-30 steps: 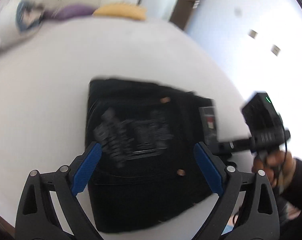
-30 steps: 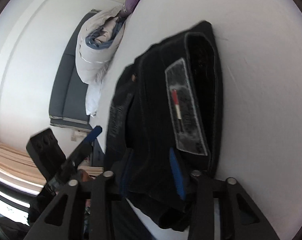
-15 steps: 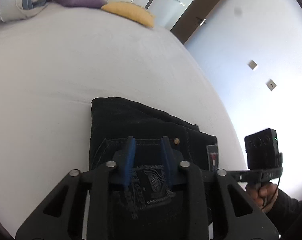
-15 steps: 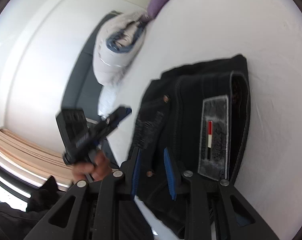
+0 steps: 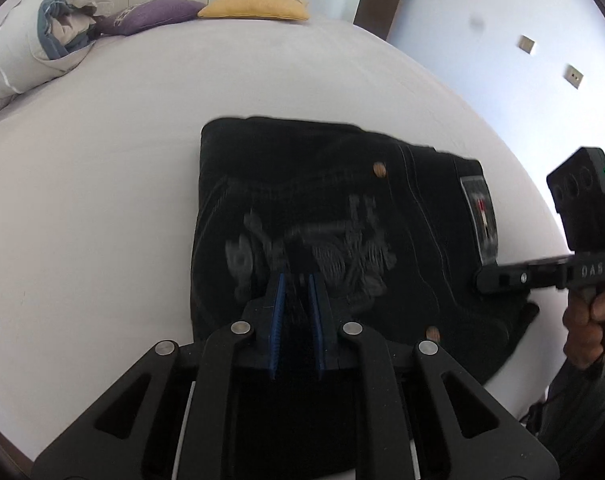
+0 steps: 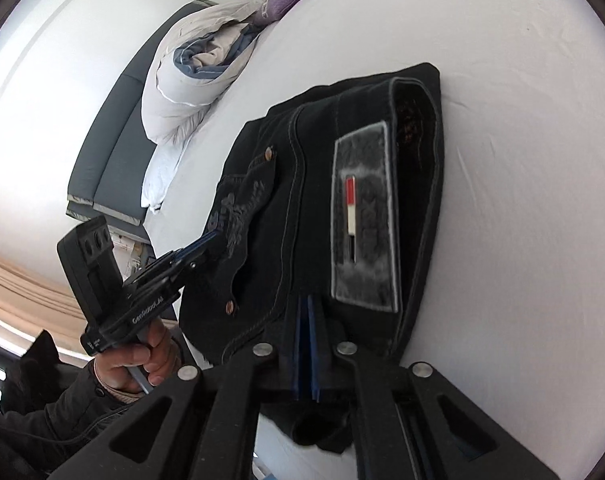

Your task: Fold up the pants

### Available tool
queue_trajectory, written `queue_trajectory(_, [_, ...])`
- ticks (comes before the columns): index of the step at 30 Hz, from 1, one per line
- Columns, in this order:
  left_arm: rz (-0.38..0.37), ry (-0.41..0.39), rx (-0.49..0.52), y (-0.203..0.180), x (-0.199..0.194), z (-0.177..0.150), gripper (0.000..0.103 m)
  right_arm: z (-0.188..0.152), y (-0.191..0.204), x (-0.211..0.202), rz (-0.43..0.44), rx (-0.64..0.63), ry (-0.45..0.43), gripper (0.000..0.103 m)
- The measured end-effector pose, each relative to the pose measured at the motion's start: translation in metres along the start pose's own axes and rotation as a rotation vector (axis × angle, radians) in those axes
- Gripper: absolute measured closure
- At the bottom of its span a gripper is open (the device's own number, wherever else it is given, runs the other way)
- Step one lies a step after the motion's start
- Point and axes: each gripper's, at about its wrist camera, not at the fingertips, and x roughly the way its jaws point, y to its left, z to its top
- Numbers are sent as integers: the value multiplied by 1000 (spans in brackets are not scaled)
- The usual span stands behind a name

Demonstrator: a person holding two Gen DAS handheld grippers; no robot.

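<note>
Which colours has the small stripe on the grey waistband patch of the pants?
Red above white, on the grey rectangular patch of the folded black denim pants; clearest in the right wrist view.

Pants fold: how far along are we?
Mostly done: the black pants lie as a compact folded rectangle on the white bed, waistband patch facing up. In hand: the left gripper and the right gripper have their jaws nearly closed over the near edge; whether they pinch fabric is unclear. Left: at most a final tidy and letting go.

My right gripper [image 6: 307, 300] pinched nearly closed over folded black pants [image 6: 302, 208] on white bed [image 6: 522, 160]; my left gripper [image 6: 206, 242] touches pants' pocket embroidery; rolled duvet [image 6: 190, 80] beyond.
</note>
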Motion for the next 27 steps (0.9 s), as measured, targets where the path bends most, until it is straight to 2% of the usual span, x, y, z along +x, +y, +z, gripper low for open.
queue_trajectory(2, [-41,16,-11,-3,-11,-14,91,-5,1,-11,7,12,-15,98])
queue_trajectory(4, [-59,30,25,-8,-28,-22,91,-15,1,-29,20,8,-42,82])
queue_trajectory(6, [-63,27,23,0,-51,-24,90,-15,0,-48,43,33,-107,40])
queue_trajectory(8, [-78,-1,-20,17,-63,-14,90,-12,-9,-62,31,84,-165,25])
queue_trajectory(9, [-89,-7,-56,29,-64,-6,88,-9,-13,-64,25,104,-181,25])
queue_trajectory(11, [-94,-9,-116,47,-62,4,71,-3,-25,-61,13,164,-193,25])
queue_trajectory(12, [-129,0,-148,58,-56,10,32,0,-31,-56,12,202,-181,25])
queue_trajectory(13, [-143,6,-171,63,-54,14,2,3,-36,-49,11,236,-162,25])
queue_trajectory(15, [-171,28,-206,72,-45,20,1,6,-42,-35,-7,275,-122,25])
queue_trajectory(17, [-229,112,-217,76,-28,20,1,10,-39,-26,-20,274,-109,25])
queue_trajectory(21, [-227,221,-202,74,8,18,3,18,-37,-11,4,280,-67,25])
queue_trajectory(23, [-212,236,-212,75,15,18,4,25,-36,0,7,273,-50,27])
queue_trajectory(24, [-197,232,-216,75,16,20,8,27,-36,2,12,278,-51,32])
queue_trajectory(25, [-184,230,-219,78,8,21,24,30,-38,6,15,290,-49,35])
queue_trajectory(26, [-170,233,-220,77,9,23,34,31,-39,8,16,300,-46,43])
queue_trajectory(27, [-190,240,-223,75,10,26,52,32,-39,9,12,306,-42,56])
